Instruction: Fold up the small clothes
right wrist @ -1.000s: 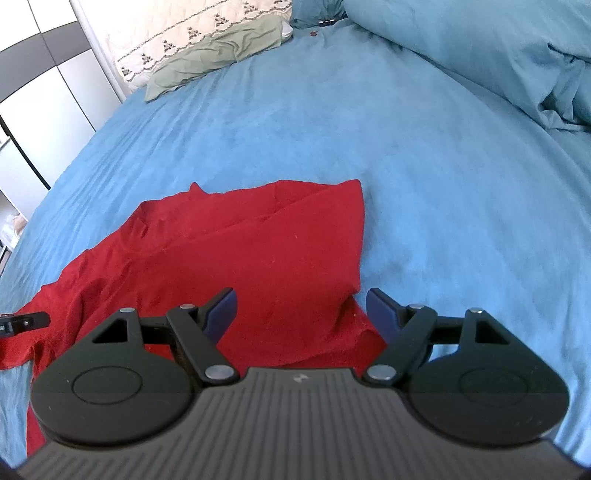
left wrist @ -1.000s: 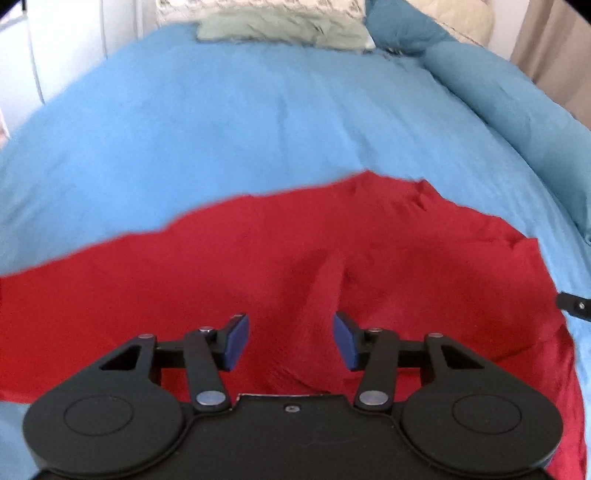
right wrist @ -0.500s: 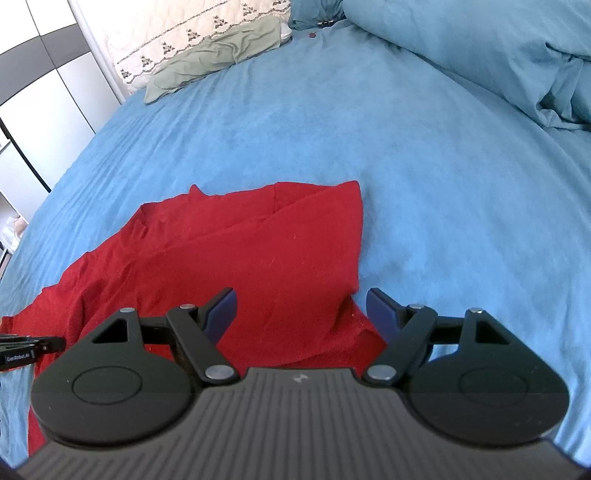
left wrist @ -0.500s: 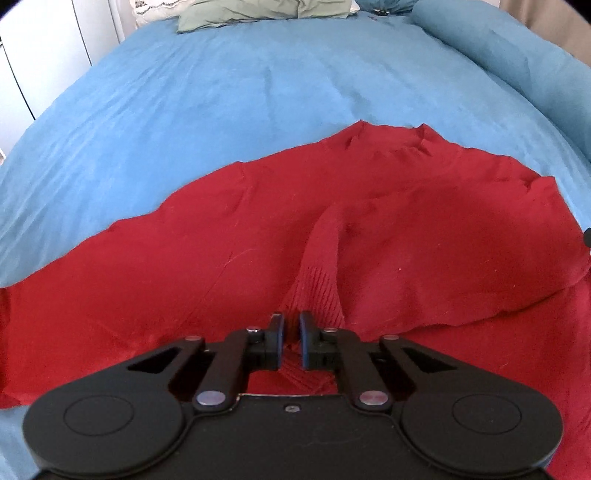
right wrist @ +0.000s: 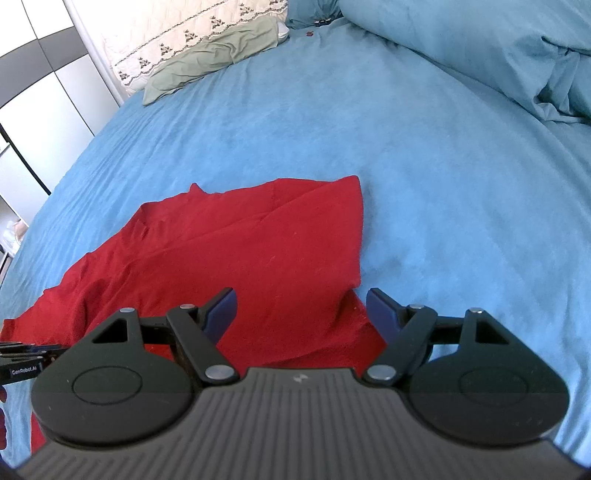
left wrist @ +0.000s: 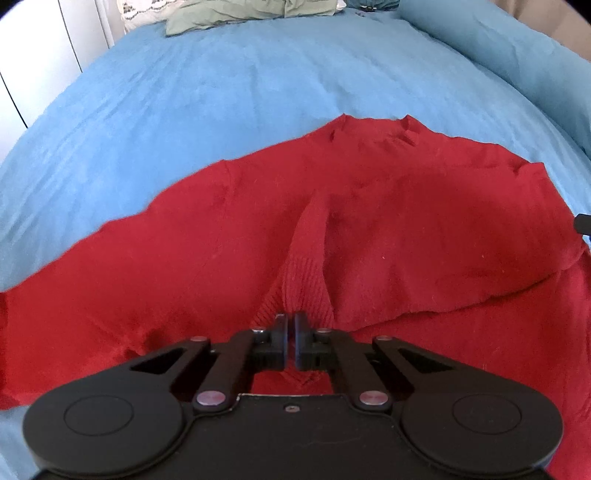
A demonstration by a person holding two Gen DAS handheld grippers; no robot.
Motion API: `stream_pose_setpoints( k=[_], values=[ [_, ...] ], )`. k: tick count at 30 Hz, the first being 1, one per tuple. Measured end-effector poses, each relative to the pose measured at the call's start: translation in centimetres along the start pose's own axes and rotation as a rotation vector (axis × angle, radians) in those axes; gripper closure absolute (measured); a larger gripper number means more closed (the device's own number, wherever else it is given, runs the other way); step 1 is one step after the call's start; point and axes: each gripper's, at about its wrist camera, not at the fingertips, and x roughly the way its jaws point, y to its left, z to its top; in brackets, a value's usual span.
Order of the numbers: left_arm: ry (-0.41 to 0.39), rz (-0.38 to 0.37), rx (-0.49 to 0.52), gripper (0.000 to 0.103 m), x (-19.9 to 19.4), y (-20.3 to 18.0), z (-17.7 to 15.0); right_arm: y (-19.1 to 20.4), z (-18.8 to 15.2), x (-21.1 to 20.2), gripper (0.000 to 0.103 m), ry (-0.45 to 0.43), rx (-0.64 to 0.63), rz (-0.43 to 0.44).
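A red garment lies spread on the blue bedspread, with one part folded over the rest. My left gripper is shut on a ribbed fold of the red garment near its front edge, and the cloth rises in a ridge from the jaws. In the right wrist view the red garment lies left of centre. My right gripper is open and empty, low over the garment's right front corner. The left gripper shows at the left edge.
A green cloth and a cream patterned pillow lie at the head of the bed. A bunched blue duvet runs along the right side. White and dark cupboard doors stand to the left.
My left gripper closed from open onto the ribbed fold of the red garment and lifted it slightly. My right gripper stayed open in the same place.
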Motion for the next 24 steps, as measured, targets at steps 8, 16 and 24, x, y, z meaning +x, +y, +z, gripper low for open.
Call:
stream_pose_setpoints(
  k=[8,16,24],
  values=[
    [-0.121,0.127,0.029,0.099,-2.2,4.6,3.3,0.0,0.1,-0.2,0.010,-0.013,-0.013,-0.001],
    [-0.054,0.218,-0.098,0.088,3.4,8.4,4.7,0.6,-0.8,-0.2,0.010,-0.035,-0.041,-0.073],
    [-0.121,0.151,-0.096,0.047,-1.1,4.7,2.4,0.4,-2.8,-0.5,0.018,-0.001,-0.208,-0.218]
  ],
)
